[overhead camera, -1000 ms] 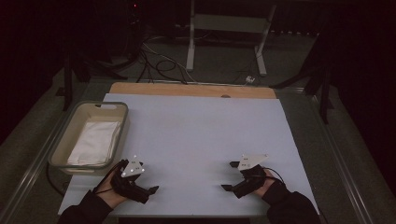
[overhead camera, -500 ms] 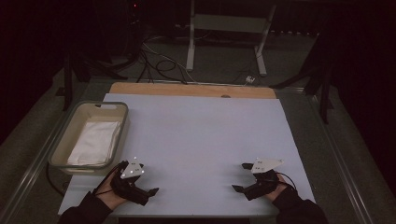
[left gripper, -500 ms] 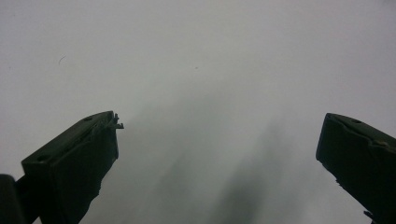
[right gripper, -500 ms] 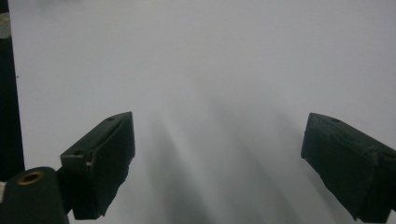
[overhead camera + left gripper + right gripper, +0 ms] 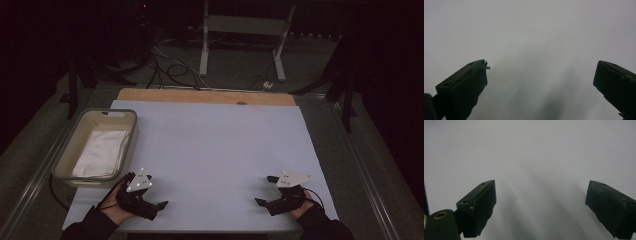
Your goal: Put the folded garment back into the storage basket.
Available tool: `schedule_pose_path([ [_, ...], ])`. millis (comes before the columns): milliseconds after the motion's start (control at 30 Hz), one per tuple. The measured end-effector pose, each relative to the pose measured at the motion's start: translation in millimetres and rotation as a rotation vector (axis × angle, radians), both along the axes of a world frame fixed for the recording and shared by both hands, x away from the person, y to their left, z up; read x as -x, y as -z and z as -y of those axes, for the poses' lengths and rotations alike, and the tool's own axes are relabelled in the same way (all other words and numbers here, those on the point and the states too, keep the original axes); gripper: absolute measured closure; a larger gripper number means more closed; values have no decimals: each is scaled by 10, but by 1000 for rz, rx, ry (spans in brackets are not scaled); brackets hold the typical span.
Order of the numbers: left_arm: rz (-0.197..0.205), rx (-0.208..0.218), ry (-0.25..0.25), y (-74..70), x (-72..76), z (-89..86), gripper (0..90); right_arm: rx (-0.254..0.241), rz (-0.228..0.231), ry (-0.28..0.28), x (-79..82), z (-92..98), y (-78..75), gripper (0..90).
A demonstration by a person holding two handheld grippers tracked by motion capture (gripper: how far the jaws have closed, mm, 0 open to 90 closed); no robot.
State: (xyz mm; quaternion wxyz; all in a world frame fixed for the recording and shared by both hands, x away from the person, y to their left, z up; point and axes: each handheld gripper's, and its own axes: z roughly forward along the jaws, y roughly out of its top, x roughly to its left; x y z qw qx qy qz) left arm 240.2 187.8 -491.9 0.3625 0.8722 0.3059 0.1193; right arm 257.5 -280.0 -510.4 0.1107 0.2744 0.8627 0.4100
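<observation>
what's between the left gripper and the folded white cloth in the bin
The near wall of the bin does. The left gripper sits open on the table just outside that wall, while the cloth lies flat inside, so the fingers must go up and over it.

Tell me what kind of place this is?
Likely a lab data-collection station: a light blue table in a dark room, cables on the floor, a metal stand behind.
</observation>
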Motion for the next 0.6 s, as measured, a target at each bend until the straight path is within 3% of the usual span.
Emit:
schedule_pose_path([
  [300, 12, 11, -6, -6, 10, -12, 0, 0, 57, 18, -18, -55, -16, 97],
  [600, 19, 2, 8, -22, 16, 10, 0, -39, 54, 39, 8, 2, -51, 98],
])
